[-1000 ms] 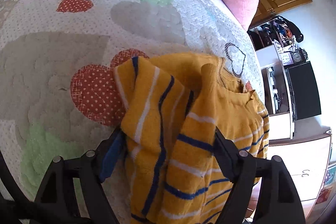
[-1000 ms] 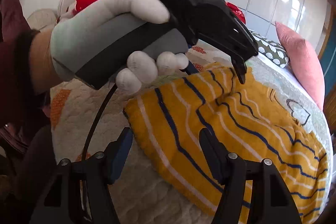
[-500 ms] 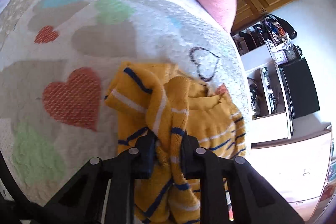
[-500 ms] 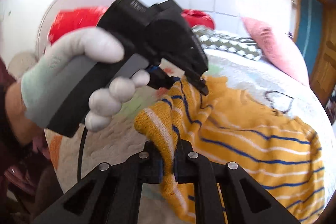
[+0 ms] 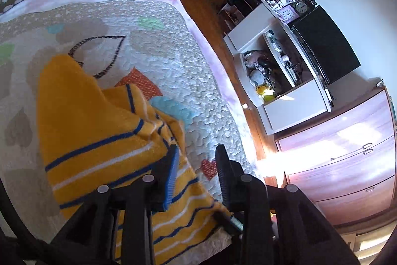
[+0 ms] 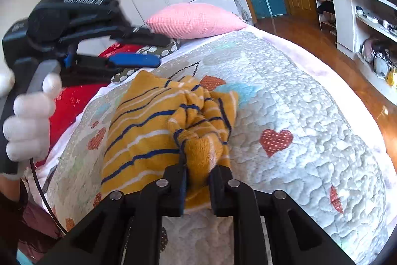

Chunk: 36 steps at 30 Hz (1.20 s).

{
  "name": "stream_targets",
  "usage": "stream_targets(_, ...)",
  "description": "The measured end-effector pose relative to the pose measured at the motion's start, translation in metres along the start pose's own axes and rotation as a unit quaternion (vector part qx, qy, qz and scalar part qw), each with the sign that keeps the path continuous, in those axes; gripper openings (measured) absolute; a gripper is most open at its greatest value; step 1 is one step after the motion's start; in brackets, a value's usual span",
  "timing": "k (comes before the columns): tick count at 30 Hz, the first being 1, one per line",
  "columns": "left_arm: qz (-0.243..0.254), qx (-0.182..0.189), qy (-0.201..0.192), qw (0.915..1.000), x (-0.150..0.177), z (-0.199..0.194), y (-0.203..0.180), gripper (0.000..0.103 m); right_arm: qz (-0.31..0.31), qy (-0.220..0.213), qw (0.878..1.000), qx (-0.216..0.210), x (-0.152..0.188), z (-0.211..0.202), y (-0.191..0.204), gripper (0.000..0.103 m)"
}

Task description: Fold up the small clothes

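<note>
Yellow knit sweater (image 6: 148, 131) with blue and white stripes lies on a quilted bed (image 6: 310, 116), its long axis running away from the cameras toward a pink pillow (image 6: 196, 20). To the left, the left claw (image 5: 196, 165) hangs above the sweater's right edge, jaws apart and holding nothing. To the right, the right claw (image 6: 198, 178) is clamped on a bunched fold at the near end, so the right hand is placed to lay it over. White shelves (image 5: 280, 61) and a wooden floor (image 6: 322, 41) lie beyond the bed.
</note>
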<state>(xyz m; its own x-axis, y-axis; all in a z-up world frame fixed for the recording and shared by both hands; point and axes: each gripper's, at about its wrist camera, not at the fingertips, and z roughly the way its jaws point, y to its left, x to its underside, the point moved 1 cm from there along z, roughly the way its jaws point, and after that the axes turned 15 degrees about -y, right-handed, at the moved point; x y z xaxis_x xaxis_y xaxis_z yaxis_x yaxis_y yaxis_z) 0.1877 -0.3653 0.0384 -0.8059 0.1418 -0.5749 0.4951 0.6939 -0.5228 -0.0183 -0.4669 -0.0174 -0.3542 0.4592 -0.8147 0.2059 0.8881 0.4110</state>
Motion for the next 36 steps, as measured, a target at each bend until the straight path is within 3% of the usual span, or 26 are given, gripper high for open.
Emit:
stream_targets(4, 0.013, -0.063, -0.046, 0.9969, 0.017, -0.053, 0.035, 0.042, 0.000, -0.039, 0.999, 0.000, -0.029, -0.015, -0.009, 0.035)
stream_targets(6, 0.016, -0.097, -0.071, 0.9926, 0.034, -0.079, 0.050, 0.048, 0.018, -0.031, 0.999, -0.031, -0.048, 0.000, -0.013, 0.060)
stream_targets(9, -0.003, -0.116, -0.097, 0.9885, 0.058, -0.110, 0.069, 0.050, 0.026, 0.011, 0.996, -0.087, -0.065, 0.040, 0.002, 0.064)
stream_targets(11, -0.021, -0.113, -0.110, 0.9872, 0.075, -0.122, 0.076, 0.050, 0.004, 0.047, 0.995, -0.087, -0.070, 0.079, 0.020, 0.064)
stream_targets(14, -0.031, -0.109, -0.118, 0.9865, 0.089, -0.118, 0.076, 0.050, -0.006, 0.135, 0.988, -0.080, -0.054, 0.140, 0.035, 0.064)
stream_targets(17, -0.015, -0.119, -0.109, 0.9869, 0.098, -0.096, 0.069, 0.050, 0.009, 0.182, 0.979, -0.090, -0.037, 0.175, 0.038, 0.022)
stream_targets(20, 0.007, -0.117, -0.092, 0.9888, 0.105, -0.075, 0.056, 0.050, 0.035, 0.146, 0.984, -0.095, -0.052, 0.158, 0.030, 0.014)
stream_targets(24, 0.033, -0.108, -0.072, 0.9910, 0.114, -0.049, 0.043, 0.050, 0.056, 0.088, 0.994, -0.037, -0.072, 0.125, -0.001, 0.013)
stream_targets(26, 0.040, -0.123, -0.058, 0.9899, 0.119, -0.032, 0.043, 0.051, 0.053, 0.090, 0.995, 0.007, -0.064, 0.126, -0.017, 0.016)
stream_targets(29, 0.038, -0.139, -0.045, 0.9885, 0.125, -0.021, 0.048, 0.053, 0.030, 0.126, 0.990, 0.053, -0.048, 0.130, -0.031, 0.023)
stream_targets(33, 0.039, -0.146, -0.047, 0.9875, 0.127, -0.022, 0.048, 0.057, 0.058, 0.036, 0.998, 0.013, -0.070, 0.071, -0.024, 0.023)
stream_targets(36, 0.035, -0.151, -0.052, 0.9866, 0.128, -0.022, 0.049, 0.058, 0.082, 0.029, 0.993, -0.075, -0.076, 0.049, -0.004, 0.023)
